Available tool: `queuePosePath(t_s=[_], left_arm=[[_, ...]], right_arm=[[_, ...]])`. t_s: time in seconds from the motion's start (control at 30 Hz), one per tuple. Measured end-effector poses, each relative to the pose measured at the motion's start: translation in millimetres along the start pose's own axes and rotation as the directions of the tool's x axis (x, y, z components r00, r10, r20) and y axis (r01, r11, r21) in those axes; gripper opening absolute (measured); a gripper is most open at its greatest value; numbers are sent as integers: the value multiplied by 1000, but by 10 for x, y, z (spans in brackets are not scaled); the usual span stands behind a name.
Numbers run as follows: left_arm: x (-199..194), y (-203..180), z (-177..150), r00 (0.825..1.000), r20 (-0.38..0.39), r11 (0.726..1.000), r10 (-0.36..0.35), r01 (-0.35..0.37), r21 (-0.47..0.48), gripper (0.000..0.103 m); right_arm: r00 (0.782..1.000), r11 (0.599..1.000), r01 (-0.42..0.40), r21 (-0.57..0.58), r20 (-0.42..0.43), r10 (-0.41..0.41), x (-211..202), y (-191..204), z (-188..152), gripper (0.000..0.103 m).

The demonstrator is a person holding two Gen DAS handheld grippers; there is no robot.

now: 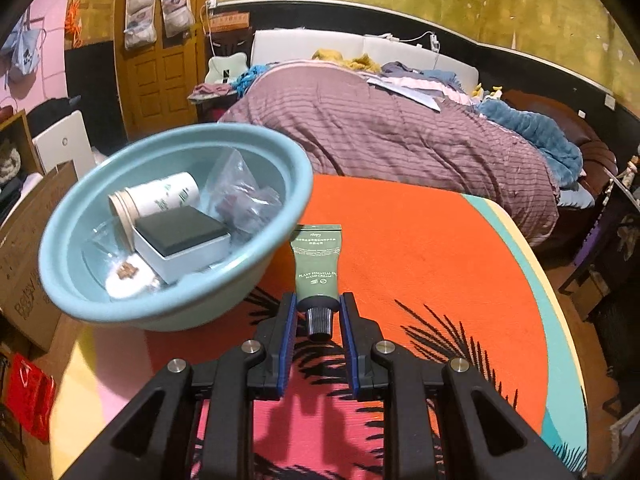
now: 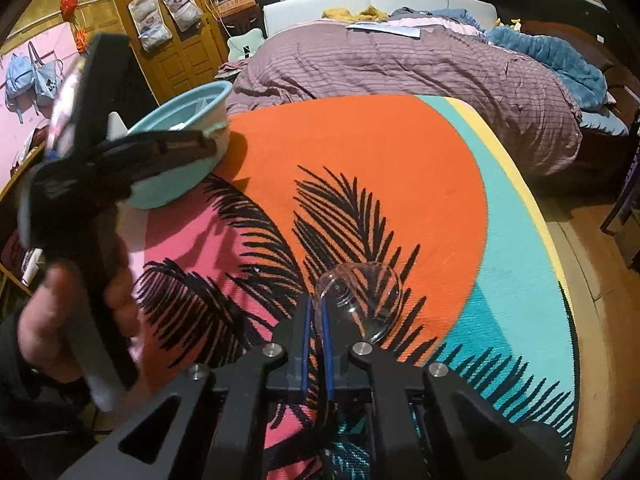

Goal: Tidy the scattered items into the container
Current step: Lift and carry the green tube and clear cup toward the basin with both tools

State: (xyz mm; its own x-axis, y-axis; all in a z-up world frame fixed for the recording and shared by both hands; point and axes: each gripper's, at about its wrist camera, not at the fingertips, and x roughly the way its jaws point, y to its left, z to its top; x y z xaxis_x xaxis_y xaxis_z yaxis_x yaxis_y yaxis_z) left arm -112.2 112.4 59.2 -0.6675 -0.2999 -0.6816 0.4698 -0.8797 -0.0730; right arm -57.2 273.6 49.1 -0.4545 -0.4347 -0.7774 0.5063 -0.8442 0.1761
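A green hand cream tube (image 1: 317, 264) is clamped between the pads of my left gripper (image 1: 318, 300), its black cap toward the camera. It hangs just right of a light blue basin (image 1: 172, 312), which holds a white cup (image 1: 160, 198), a black-lidded box (image 1: 180, 240), a plastic bag (image 1: 244, 196) and a glass dish (image 1: 100, 244). In the right wrist view my right gripper (image 2: 316, 300) is shut on the rim of a clear glass bowl (image 2: 368, 296), low over the rug. A hand (image 2: 52, 320) holds the left gripper (image 2: 200, 138) by the basin (image 2: 176, 188).
A round orange, pink and teal rug (image 1: 420, 240) with black leaf prints lies under everything. A bed with a striped purple cover (image 1: 380, 140) stands behind it. Cardboard boxes (image 1: 28, 240) and a red bag (image 1: 28, 400) sit at the left; dark furniture (image 1: 608, 264) is at the right.
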Motion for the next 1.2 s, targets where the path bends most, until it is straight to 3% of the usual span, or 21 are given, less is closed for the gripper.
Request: queuePosePath(t_s=[0.57,0.93,1.2], left_arm=[[-214,132,-19,999,35,998,-16,14,66,23],[-424,188,86,995,79,997,-63,59,55,23],[-526,387,253,993,89,997,-78,77,23,23]], right_arm=[[1000,999,8,32,-17,-7,201,18,13,4],[999,999,39,-36,35,-38,-68,169,238,2],[995,988,53,-144,90,-40,-215,493,627,2]])
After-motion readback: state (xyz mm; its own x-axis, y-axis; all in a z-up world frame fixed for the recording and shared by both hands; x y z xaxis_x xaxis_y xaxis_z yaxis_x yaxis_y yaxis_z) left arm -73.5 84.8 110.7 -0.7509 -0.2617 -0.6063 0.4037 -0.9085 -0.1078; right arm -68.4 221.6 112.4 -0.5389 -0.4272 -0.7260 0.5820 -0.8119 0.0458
